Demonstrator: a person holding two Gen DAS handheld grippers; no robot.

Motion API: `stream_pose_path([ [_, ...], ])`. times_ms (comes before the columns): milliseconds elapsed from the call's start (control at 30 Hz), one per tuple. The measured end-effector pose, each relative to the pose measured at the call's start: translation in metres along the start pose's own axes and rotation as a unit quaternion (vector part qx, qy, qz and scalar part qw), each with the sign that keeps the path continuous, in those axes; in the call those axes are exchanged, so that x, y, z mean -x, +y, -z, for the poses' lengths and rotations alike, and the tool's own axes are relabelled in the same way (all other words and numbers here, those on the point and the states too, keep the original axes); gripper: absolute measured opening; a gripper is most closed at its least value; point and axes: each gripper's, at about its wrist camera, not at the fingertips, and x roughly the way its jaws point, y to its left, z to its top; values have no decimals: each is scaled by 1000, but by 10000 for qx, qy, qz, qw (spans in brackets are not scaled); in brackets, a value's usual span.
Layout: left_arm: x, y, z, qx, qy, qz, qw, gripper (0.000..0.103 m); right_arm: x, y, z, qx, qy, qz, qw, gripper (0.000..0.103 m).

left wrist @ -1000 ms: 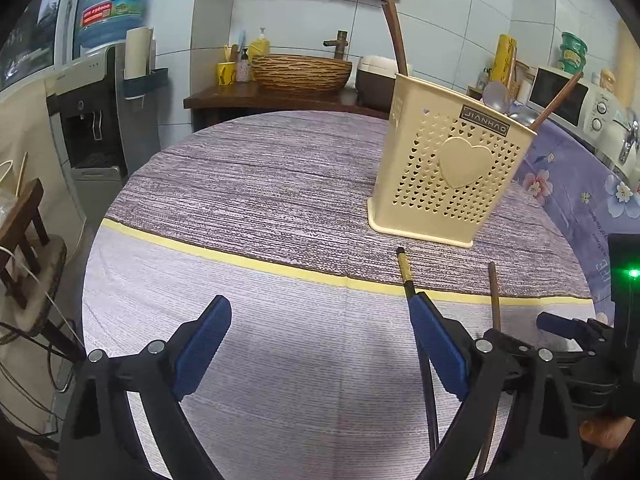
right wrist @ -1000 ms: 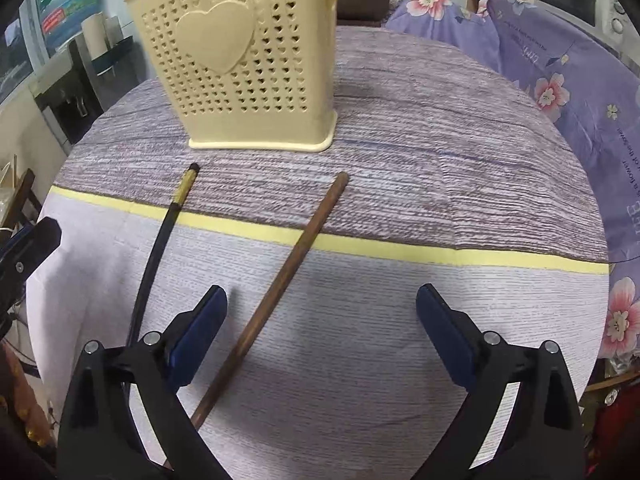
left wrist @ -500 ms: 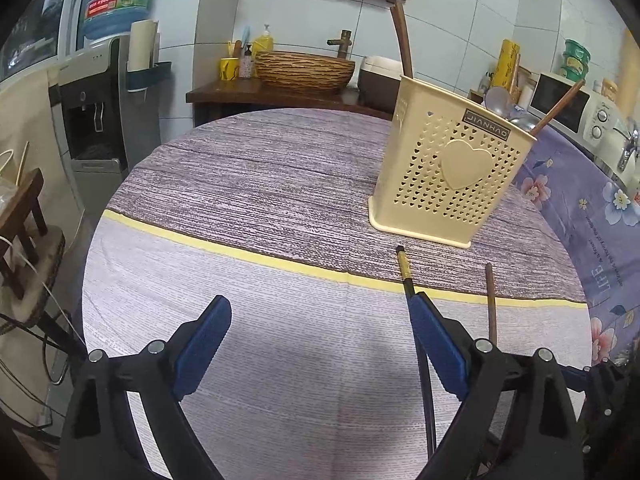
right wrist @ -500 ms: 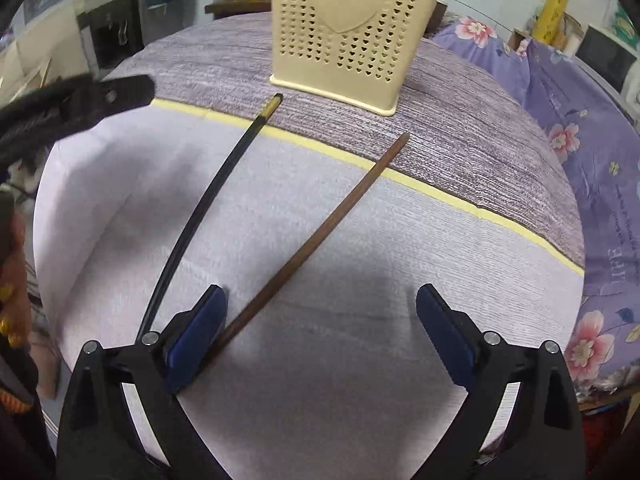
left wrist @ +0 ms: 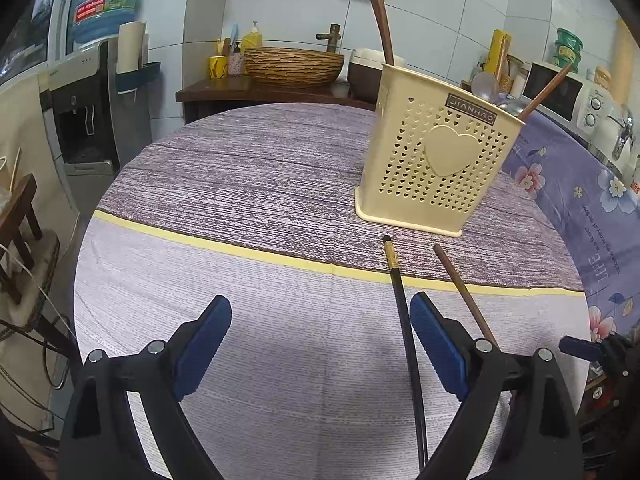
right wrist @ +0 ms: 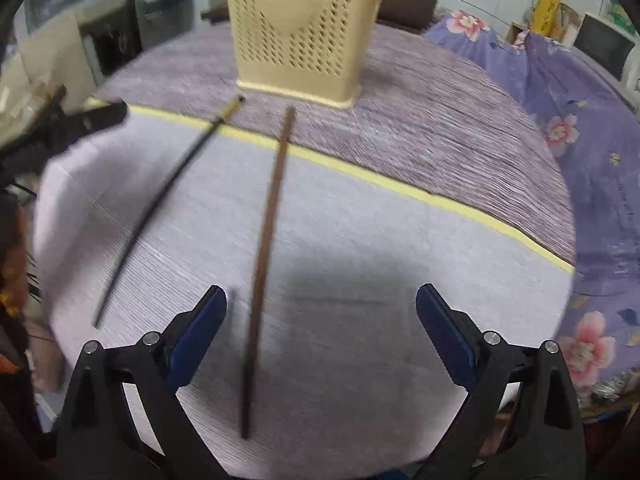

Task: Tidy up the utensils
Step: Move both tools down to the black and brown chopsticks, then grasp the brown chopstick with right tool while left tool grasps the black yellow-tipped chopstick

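A cream perforated utensil holder [left wrist: 434, 168] with a heart stands on the round table, also in the right wrist view [right wrist: 300, 28]; it holds chopsticks and spoons. A black chopstick with a gold end [left wrist: 404, 320] [right wrist: 168, 196] and a brown chopstick [left wrist: 464, 292] [right wrist: 268, 248] lie flat in front of it. My left gripper [left wrist: 320, 344] is open and empty above the table, the black chopstick just inside its right finger. My right gripper [right wrist: 320, 332] is open and empty, with the brown chopstick between its fingers, nearer the left one.
The table wears a purple-grey cloth with a yellow stripe [left wrist: 240, 248]. A floral purple cover [left wrist: 592, 200] lies to the right. A water dispenser [left wrist: 92, 92], a counter with a woven basket [left wrist: 294, 64] and a microwave [left wrist: 560, 92] stand behind. A wooden stool [left wrist: 20, 216] is at left.
My right gripper has swung left and back, so the brown chopstick now lies between its fingers. The left gripper has drifted slightly; both chopsticks stay on the table.
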Motion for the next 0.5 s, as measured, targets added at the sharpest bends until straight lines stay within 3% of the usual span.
stream_pose_path([
  [133,-2,-1,-1,-22,54,31,10000,85,-10,-13,-25,-409,-332,-389,9979,91],
  [267,-5,5,-1,100,128,19,9999,76,-37,-10,-53,-419,-185,-453,9979,60],
  [400,-6,10,-1,151,156,-50,9998,72,-55,5,-77,-215,-153,-323,9991,49],
  [500,-6,12,-2,152,169,-70,9997,72,-67,12,-87,-184,-87,-306,9993,34],
])
